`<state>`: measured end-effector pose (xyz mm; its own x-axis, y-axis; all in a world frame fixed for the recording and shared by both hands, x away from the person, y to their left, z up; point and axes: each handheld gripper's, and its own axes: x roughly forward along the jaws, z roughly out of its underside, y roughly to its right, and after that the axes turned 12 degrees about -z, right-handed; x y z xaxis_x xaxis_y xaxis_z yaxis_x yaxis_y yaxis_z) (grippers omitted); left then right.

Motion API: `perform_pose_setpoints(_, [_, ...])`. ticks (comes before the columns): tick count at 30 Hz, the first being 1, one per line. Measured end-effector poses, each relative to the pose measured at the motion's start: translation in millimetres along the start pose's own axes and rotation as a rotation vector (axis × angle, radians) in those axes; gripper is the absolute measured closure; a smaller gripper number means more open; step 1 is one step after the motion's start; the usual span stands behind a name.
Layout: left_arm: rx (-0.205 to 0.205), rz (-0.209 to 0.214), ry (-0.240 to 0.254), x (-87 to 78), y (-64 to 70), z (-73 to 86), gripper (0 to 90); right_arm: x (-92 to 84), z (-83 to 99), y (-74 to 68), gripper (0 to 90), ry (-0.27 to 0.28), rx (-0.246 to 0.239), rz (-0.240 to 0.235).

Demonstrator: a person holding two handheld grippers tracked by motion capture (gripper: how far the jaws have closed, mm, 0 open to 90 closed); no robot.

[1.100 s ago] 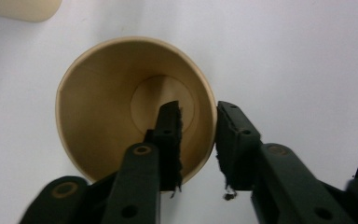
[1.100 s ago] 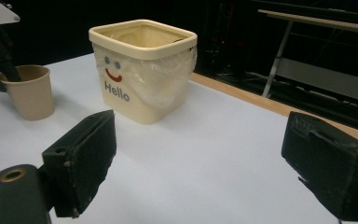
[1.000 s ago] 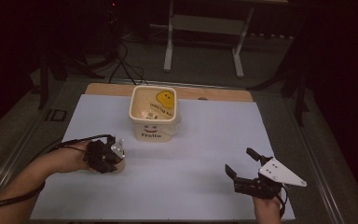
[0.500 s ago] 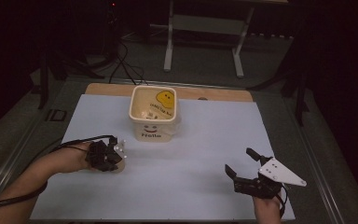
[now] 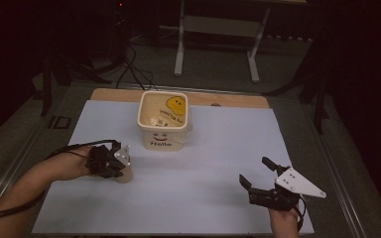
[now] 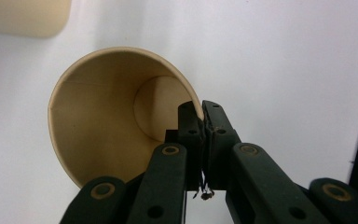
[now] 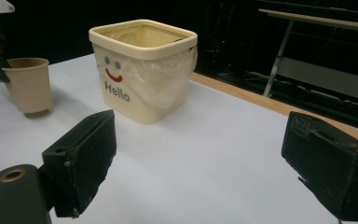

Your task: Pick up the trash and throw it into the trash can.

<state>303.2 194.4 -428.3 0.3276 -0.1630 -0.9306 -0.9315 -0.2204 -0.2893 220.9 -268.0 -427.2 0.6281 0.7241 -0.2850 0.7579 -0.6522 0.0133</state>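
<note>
A tan paper cup [image 5: 125, 175] stands upright on the white sheet, left of centre. My left gripper [image 5: 111, 161] is shut on its rim. In the left gripper view the jaws pinch the cup wall [image 6: 98, 116], one jaw inside and one outside, and the gripper [image 6: 202, 111] looks down into the bare cup. A cream bin [image 5: 161, 122] with a yellow smiley, a drawn face, the word "Hello" and a clear liner stands behind the cup. My right gripper [image 5: 254, 170] hovers open near the front right, holding nothing. In the right gripper view, bin [image 7: 144, 70] and cup [image 7: 28, 84] lie beyond its spread jaws [image 7: 200, 154].
The white sheet [image 5: 218, 148] covers a wooden tabletop whose edge [image 5: 228, 99] shows at the back. Cables trail from the left hand across the floor. Metal table legs [image 5: 181, 44] stand behind in the dark.
The left hand with the cup has barely shifted. The right gripper has stayed in place, open.
</note>
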Motion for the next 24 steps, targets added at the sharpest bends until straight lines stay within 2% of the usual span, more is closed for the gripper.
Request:
perform_pose_setpoints(5, [-0.013,0.020,0.008,-10.1,-1.8,0.2,88.9,1.3,0.1,-0.6,10.0,-0.003,0.004,-0.003])
perform_pose_setpoints(10, [0.008,0.028,0.014,-21.6,-2.5,-2.4,89.0,1.6,0.1,0.1,10.0,-0.002,0.004,-0.007])
perform_pose_setpoints(13, [0.006,0.031,0.022,-27.0,-3.5,-4.1,89.0,1.7,0.1,0.1,10.0,-0.003,0.004,-0.006])
perform_pose_setpoints(19, [0.023,0.025,0.053,-47.2,-7.1,-10.0,89.0,1.7,0.0,0.4,10.0,-0.003,0.005,-0.005])
perform_pose_setpoints(20, [0.016,0.034,0.058,-49.2,-7.7,-10.5,89.0,1.4,-0.1,0.3,10.0,-0.002,0.005,-0.005])
perform_pose_setpoints(24, [0.036,0.029,0.066,-62.0,-10.5,-15.3,89.1,1.7,-0.1,0.0,10.0,-0.004,0.006,-0.007])
